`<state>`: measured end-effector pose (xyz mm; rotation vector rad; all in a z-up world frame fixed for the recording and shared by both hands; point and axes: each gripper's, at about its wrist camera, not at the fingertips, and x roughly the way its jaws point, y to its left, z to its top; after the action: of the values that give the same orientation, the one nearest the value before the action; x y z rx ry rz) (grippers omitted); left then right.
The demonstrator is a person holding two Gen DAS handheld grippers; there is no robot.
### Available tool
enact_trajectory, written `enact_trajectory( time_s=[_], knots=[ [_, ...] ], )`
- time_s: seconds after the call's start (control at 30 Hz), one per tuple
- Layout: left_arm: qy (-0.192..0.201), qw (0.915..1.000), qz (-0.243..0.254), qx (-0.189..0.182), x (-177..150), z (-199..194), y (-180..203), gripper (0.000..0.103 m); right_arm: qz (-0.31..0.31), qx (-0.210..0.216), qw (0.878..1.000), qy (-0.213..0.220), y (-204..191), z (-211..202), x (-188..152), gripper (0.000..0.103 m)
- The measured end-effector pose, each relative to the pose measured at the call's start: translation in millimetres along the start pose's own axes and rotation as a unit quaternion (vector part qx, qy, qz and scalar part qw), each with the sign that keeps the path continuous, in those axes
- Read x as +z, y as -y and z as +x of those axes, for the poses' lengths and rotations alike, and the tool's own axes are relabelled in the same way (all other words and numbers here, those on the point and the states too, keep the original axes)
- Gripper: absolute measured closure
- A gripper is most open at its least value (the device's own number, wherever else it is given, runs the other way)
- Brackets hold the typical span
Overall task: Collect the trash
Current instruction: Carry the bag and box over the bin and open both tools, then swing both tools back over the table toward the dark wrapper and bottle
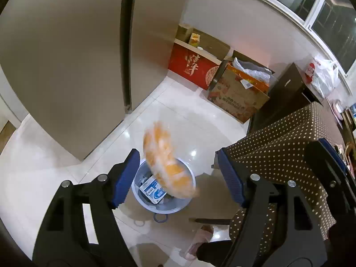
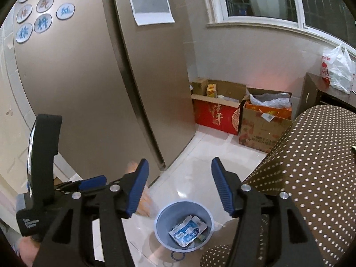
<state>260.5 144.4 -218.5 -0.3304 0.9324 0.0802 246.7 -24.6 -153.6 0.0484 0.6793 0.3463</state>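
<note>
1. Fingers wide on both: left gripper point(image 1: 178, 175) and right gripper point(image 2: 179, 187) hold nothing
2. Orange wrapper point(image 1: 165, 160), blurred, mid-air over bin point(image 1: 189, 202) rim
3. Keep both clear so it falls in

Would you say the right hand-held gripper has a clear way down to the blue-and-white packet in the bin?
Probably yes. The right hand-held gripper is open and empty, above the open bin, and the blue-and-white packet lies uncovered on top. A blurred orange wrapper is over the rim, though.
</note>
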Motion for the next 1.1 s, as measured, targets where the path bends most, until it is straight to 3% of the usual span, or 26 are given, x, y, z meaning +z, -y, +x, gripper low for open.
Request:
enact_trajectory(
  time_s=[0.27,0.73,1.1],
  knots=[
    [0.017,0.9997,0.018,-0.008,-6.3,-26.2,20.6,0.029,0.015,-0.006,1.0,0.01,13.8,-22.5,2.1,0.044],
    [0.067,0.9952,0.069,-0.021,-15.3,-87.3,73.9,0.027,0.04,-0.025,0.997,0.058,52.8,-101.4,-2.4,0.042],
    [0.091,0.9851,0.14,-0.039,-37.4,-121.5,151.6,0.022,0.081,-0.057,0.991,0.086,113.6,-160.3,-15.0,0.041]
  ],
)
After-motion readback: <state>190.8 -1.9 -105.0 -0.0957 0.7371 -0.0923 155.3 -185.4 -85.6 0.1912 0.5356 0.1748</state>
